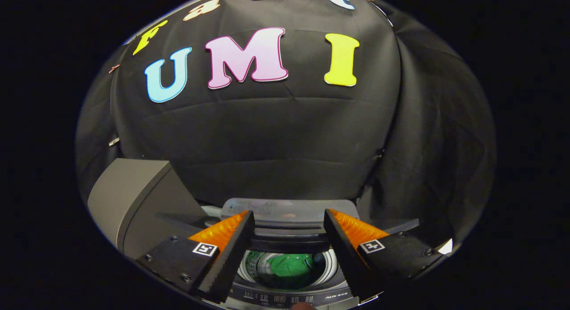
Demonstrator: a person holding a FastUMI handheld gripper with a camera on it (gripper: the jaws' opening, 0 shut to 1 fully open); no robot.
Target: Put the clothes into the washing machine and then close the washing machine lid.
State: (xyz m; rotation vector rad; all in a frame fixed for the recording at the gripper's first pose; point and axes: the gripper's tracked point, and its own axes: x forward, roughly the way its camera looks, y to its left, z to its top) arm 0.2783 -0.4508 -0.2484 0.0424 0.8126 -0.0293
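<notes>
Cloth hangs behind everything, a matt black wall (285,136) with soft creases and folds, draped down to the back of the washing machine (285,296). Beside the machine stands a grey box (129,189), smooth and flat-faced with sharp edges. The machine itself sits below me, a top-loader with a dark glossy control strip along its near edge. Its lid (287,210) is raised, a greyish, rounded panel standing at the back of the opening, just beyond my fingertips. Under it the drum (331,265) shows as a shiny metal ring dotted with small holes. Down in that drum lie the clothes (291,265), a crumpled green bundle of soft fabric, seen through the gap between my fingers. My gripper (288,218) is spread wide and holds nothing; the two fingers (231,252) are wedge-shaped, with ribbed inner faces, and each carries a small square marker (205,249) on its flat top.
</notes>
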